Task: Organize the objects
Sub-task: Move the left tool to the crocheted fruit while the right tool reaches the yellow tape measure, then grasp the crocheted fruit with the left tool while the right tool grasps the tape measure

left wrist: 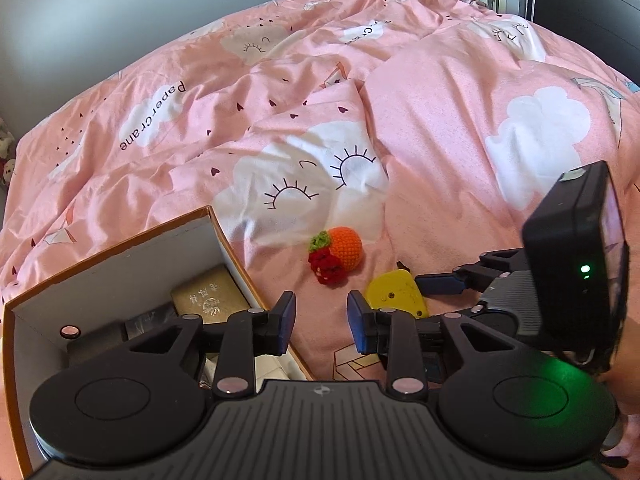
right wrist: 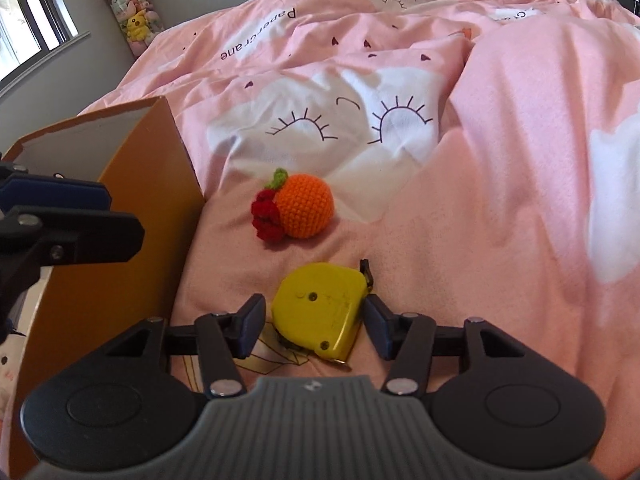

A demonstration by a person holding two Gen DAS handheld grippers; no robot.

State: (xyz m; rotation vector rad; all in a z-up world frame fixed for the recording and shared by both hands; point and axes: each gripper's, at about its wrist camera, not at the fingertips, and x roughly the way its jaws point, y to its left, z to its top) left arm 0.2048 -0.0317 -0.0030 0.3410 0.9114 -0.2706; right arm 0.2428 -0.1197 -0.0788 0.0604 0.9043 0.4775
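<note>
Your right gripper [right wrist: 314, 326] sits low over the yellow tape measure [right wrist: 320, 312], which lies flat on the pink duvet [right wrist: 500, 200]. The jaws stand apart on either side of it: the right finger is at or just beside the case's edge, the left one has a clear gap, so nothing is clamped. Only your right wrist view shows this; from the left wrist view the tape measure [left wrist: 396, 294] is half hidden behind your own finger, with the right gripper [left wrist: 430, 300] reaching in from the side.

Your left gripper [left wrist: 321, 320] is narrowly parted with nothing between its pads. Its left finger hangs over the right wall of the orange cardboard box [left wrist: 224, 236], its right finger over the duvet. The left wrist view alone looks into the box: a gold packet [left wrist: 208, 294] with printed characters lies against the right wall, with darker items beside it that you cannot make out. From the right wrist view you see only the outer orange wall of the box [right wrist: 132, 208].

The crocheted orange ball [right wrist: 302, 210], with its red and green trim, rests on the duvet just beyond the tape measure, near the box corner, apart from both.

The duvet is rumpled, printed with white clouds and sleepy eyes. Beyond it are grey walls, a window [right wrist: 28, 28] and a hanging tube of plush toys [right wrist: 132, 12].
</note>
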